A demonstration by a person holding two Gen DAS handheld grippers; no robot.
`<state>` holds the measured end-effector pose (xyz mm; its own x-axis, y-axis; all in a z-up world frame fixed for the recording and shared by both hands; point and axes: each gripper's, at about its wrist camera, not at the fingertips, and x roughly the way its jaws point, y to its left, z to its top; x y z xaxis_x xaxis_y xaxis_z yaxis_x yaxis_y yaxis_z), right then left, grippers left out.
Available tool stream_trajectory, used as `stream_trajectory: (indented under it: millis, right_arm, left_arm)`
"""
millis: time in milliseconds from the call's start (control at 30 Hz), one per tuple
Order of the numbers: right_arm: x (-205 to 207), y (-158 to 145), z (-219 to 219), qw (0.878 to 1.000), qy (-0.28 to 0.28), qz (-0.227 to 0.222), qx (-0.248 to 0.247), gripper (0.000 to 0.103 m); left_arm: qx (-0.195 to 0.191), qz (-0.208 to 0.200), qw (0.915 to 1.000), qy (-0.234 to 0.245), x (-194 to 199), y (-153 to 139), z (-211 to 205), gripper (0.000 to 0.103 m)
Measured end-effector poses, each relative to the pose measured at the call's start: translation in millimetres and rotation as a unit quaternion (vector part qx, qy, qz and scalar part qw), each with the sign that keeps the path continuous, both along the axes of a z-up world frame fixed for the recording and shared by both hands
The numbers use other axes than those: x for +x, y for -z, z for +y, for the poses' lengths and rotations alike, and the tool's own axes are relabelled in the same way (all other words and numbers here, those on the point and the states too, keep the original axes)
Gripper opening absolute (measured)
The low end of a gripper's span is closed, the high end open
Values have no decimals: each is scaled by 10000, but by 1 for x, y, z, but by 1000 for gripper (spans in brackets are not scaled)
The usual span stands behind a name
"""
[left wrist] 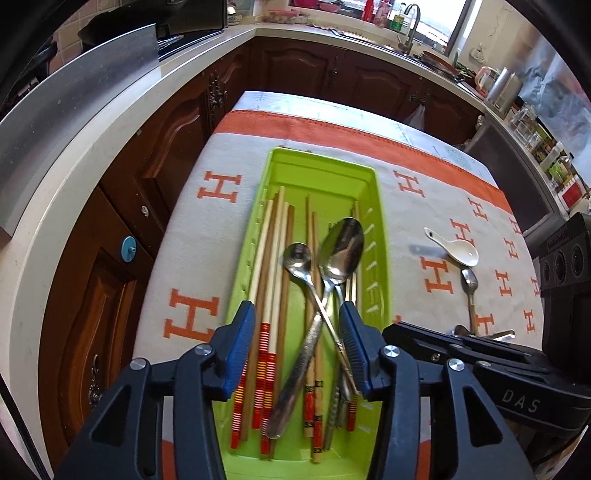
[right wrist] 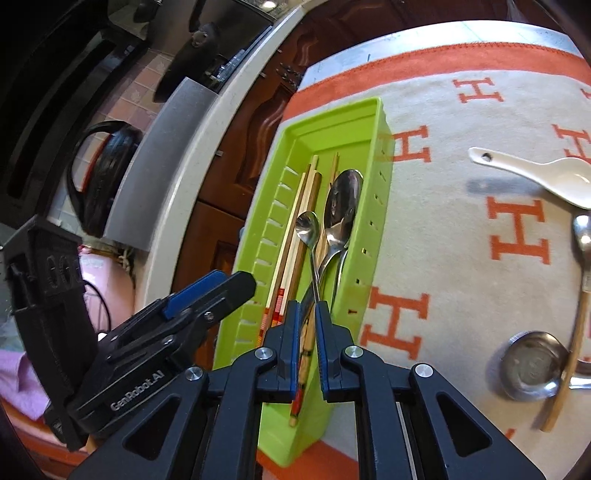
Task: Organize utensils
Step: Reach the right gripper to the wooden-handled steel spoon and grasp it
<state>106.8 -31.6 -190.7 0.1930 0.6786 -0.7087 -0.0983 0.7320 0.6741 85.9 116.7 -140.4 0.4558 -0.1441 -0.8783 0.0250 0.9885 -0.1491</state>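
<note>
A: Is the left gripper (left wrist: 297, 325) holding anything?
B: No, its jaws are gaping over the green tray (left wrist: 380, 206). The right gripper (right wrist: 306, 317) is pinching the small spoon (right wrist: 308, 225), handle running lengthwise along the tray.

1. The near end of the green tray (left wrist: 380, 206) runs out of the bottom edge of the left wrist view, behind the left gripper (left wrist: 297, 317).
2. The chopsticks (left wrist: 275, 236) have their painted ends partly covered by that gripper's pads (left wrist: 242, 350).
3. In the right wrist view the white ceramic spoon (right wrist: 546, 177) is cut by the right edge.
4. The steel ladle (right wrist: 532, 365) also loses its handle there.
5. The small spoon's (right wrist: 308, 225) handle vanishes between the right gripper's (right wrist: 306, 314) fingers; contact is unclear.
6. Bottles by the tap (left wrist: 412, 22) are too small to tell.
</note>
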Motion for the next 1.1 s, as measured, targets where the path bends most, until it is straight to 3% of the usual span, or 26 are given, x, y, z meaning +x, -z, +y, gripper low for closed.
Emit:
stream_trajectory:
  millis: [133, 433, 600, 833, 1100]
  right_arm:
    - [-12, -10, -23, 9996, 68, -165, -239, 9]
    - [-33, -22, -114, 9942, 576, -365, -833, 9]
    - [-33, -18, -161, 9877, 821, -264, -1306, 9]
    - [-26, -5, -174, 9788, 605, -273, -1939, 9]
    - [-6, 21, -158, 9750, 256, -124, -2202, 9]
  left_arm:
    - [-81, -2, 9999, 140, -7, -4, -16, 49]
    - [-101, -103, 9983, 559, -18, -8, -70, 67]
    - [-48, -275, 9958, 876, -21, -8, -110, 91]
    - [169, -184, 9957, 897, -17, 8, -137, 92]
    - [265, 49, 9965, 797, -8, 27, -137, 92]
